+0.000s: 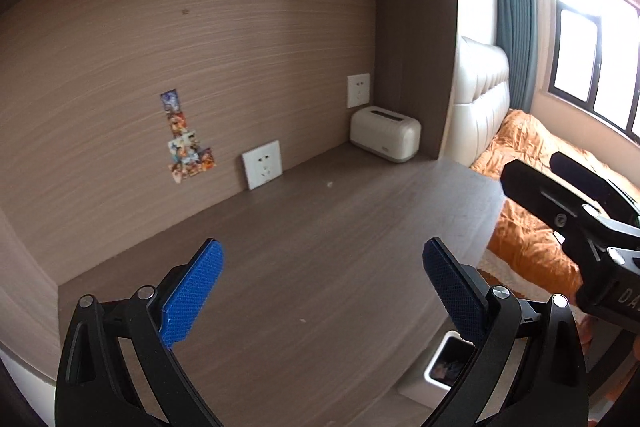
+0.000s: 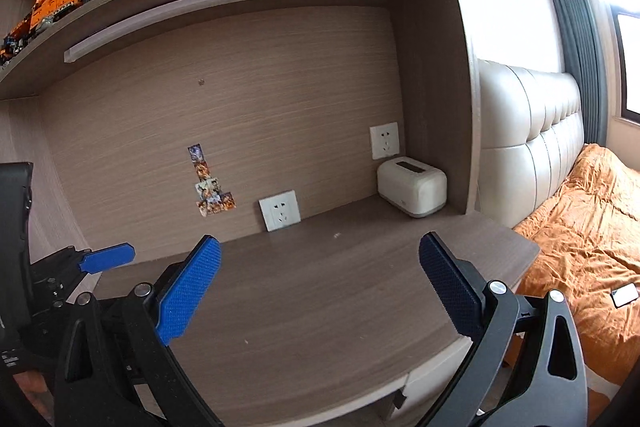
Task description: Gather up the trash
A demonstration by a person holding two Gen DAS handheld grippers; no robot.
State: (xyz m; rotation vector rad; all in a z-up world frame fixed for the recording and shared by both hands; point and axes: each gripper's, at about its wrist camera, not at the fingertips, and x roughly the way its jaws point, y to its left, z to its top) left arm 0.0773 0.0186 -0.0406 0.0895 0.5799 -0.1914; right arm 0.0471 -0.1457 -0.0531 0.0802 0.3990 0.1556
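Both tongs, left [image 1: 322, 291] and right [image 2: 320, 287], jaws apart, empty. I see tiny scrap [image 2: 336, 235] on desk [image 2: 320, 307] straight ahead; right nearer, I judge.

Brown woodgrain desk [image 2: 320, 307], cream tissue box [image 2: 412, 191], orange bedspread [image 2: 580, 247], blue textured gripper pads [image 2: 188, 291], multicolour stickers [image 2: 212, 187]

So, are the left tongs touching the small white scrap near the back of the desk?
Apart. In the left wrist view the open left tongs hang well short of the white scrap, with bare desk between them.
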